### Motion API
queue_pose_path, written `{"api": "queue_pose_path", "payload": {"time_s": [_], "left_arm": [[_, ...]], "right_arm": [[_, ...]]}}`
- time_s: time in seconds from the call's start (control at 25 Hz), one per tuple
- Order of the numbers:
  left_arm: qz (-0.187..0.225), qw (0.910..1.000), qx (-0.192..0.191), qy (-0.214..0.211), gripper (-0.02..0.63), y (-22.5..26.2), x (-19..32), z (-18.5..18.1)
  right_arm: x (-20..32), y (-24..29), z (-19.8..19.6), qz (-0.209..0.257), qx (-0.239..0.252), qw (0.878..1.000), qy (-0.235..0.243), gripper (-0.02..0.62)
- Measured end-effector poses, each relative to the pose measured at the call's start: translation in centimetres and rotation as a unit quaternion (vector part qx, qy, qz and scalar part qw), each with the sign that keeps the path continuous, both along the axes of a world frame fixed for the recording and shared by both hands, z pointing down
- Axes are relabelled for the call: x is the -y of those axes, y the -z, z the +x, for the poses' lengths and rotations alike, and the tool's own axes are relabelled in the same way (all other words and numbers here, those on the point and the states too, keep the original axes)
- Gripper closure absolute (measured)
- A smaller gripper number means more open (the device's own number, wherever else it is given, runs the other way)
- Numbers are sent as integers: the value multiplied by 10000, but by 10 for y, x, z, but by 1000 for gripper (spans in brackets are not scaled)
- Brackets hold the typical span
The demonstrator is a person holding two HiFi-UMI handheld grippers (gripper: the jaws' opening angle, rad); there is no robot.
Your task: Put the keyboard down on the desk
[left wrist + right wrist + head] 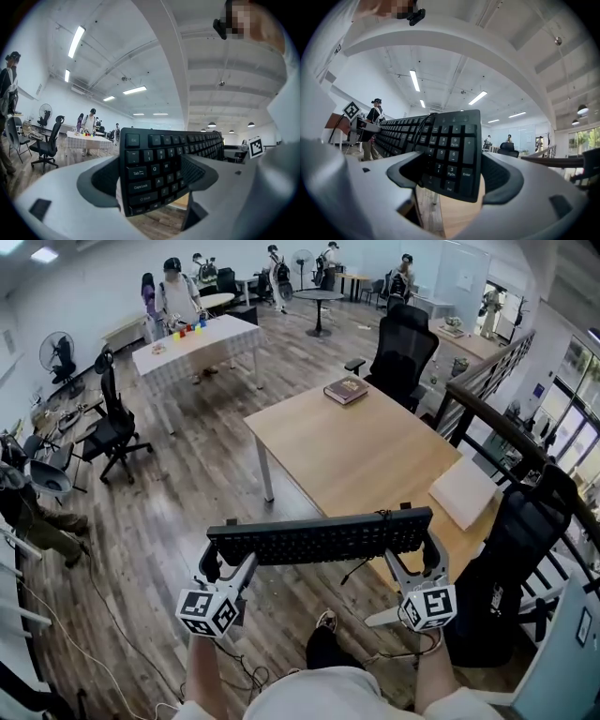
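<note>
A long black keyboard [319, 536] hangs level in the air in front of the wooden desk [375, 460], over the desk's near edge and the floor. My left gripper [214, 565] is shut on its left end, where the Tab and Caps Lock keys [140, 180] sit between the jaws. My right gripper [427, 557] is shut on its right end, the number pad [450, 159] clamped between the jaws. A thin black cable [361, 566] dangles from the keyboard's underside.
On the desk lie a brown book [346, 389] at the far end and a white pad [464, 491] at the right edge. A black office chair [401, 351] stands behind the desk. A dark railing [497, 418] runs along the right. Several people stand round a white table [197, 343].
</note>
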State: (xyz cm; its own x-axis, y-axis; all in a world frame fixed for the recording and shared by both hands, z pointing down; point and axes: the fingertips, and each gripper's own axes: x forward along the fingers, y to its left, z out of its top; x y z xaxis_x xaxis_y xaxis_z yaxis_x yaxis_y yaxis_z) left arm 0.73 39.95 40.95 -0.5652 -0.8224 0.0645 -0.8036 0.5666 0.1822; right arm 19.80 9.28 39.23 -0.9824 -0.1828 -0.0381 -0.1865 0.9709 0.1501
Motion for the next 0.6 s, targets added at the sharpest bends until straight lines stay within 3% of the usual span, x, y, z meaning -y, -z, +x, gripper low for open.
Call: {"api": "queue_pose_path", "payload": {"time_s": [0.32,0.6], "left_arm": [[-128,9999,27,-76,202,6,93,-88],[-305,9993,-55,-199,201,-2,157,-127]], "right_arm": [[90,-5,-81,-180,38,9998,-74,221],[152,-19,-117,-356,-33,9993,-146,221]]}}
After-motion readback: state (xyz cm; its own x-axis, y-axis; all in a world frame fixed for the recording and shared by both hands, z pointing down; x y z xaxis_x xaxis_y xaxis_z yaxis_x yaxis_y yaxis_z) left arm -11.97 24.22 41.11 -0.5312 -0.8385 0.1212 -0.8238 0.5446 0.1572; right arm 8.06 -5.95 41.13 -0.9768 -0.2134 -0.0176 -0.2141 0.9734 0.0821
